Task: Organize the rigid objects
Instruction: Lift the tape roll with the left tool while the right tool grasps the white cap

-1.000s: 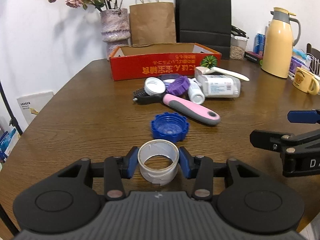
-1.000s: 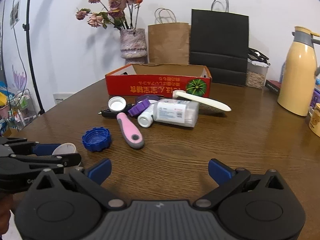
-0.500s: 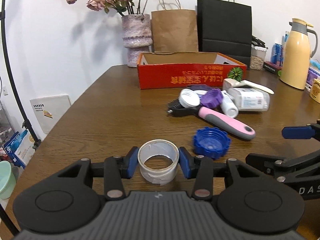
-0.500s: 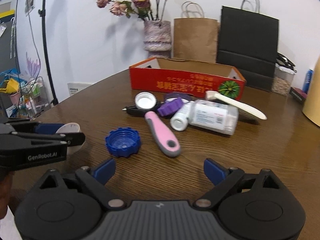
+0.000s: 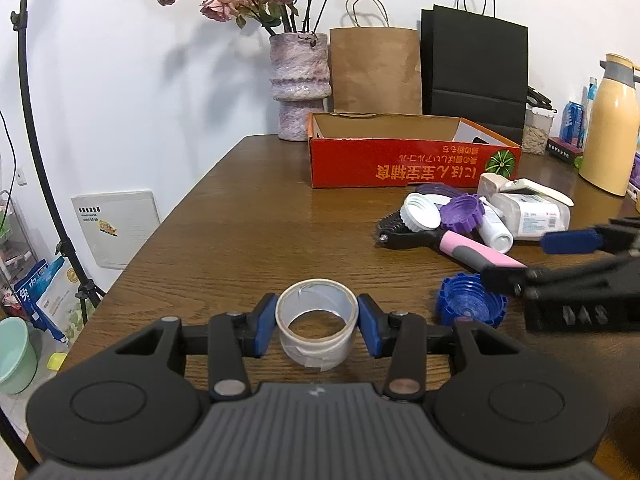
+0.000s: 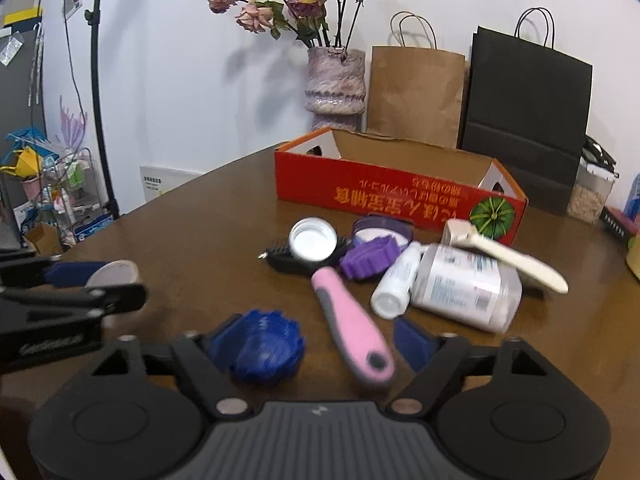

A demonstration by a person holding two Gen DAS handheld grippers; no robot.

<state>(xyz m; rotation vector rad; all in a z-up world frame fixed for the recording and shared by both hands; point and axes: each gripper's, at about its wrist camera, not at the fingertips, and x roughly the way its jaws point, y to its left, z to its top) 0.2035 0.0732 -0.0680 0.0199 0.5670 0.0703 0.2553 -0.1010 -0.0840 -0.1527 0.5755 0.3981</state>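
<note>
My left gripper (image 5: 317, 326) is shut on a white tape roll (image 5: 317, 322) and holds it just above the wooden table (image 5: 248, 232). My right gripper (image 6: 318, 342) is open, with a blue ridged cap (image 6: 266, 346) and the handle of a pink brush (image 6: 352, 330) between its fingers. Beyond them lie a white cap (image 6: 313, 239), a purple cap (image 6: 370, 258), a small white bottle (image 6: 396, 282), a clear labelled jar (image 6: 468, 288) and a cream tool (image 6: 506, 256). An open red cardboard box (image 6: 400, 196) stands behind them.
A vase of dried roses (image 5: 300, 84), a brown paper bag (image 5: 376, 70) and a black paper bag (image 5: 476, 68) stand at the back. A yellow thermos (image 5: 610, 124) is at the far right. The table's left edge drops to floor clutter and a light stand (image 5: 40, 152).
Both grippers have swung to the left and forward. The right gripper has moved in over the blue cap and brush handle. The left still holds the tape roll.
</note>
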